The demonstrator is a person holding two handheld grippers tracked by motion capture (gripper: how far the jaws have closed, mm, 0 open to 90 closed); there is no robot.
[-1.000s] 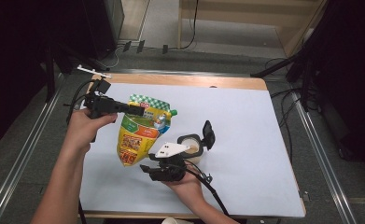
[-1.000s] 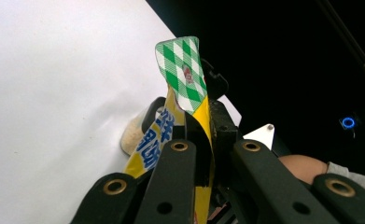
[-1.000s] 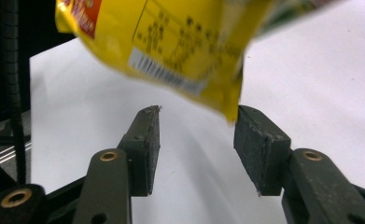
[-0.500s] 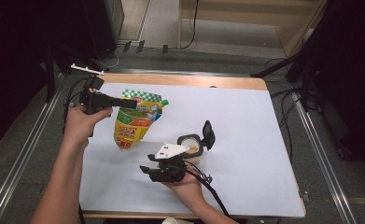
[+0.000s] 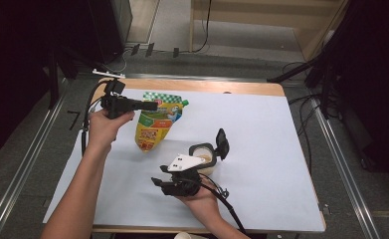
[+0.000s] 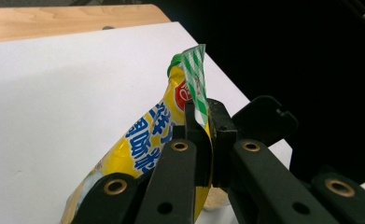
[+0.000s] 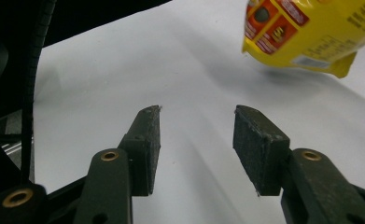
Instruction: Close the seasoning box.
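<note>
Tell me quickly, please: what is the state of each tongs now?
Left tongs: closed on the green-striped top edge of the yellow pouch, holding it up.
Right tongs: open, holding nothing, above the white table cover.

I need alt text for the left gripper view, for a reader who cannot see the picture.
The left gripper, seen along its two black jaws, is shut on the green-and-white striped top edge of a yellow pouch with blue writing. The pouch hangs over a white table surface. A wooden table edge runs behind.
</note>
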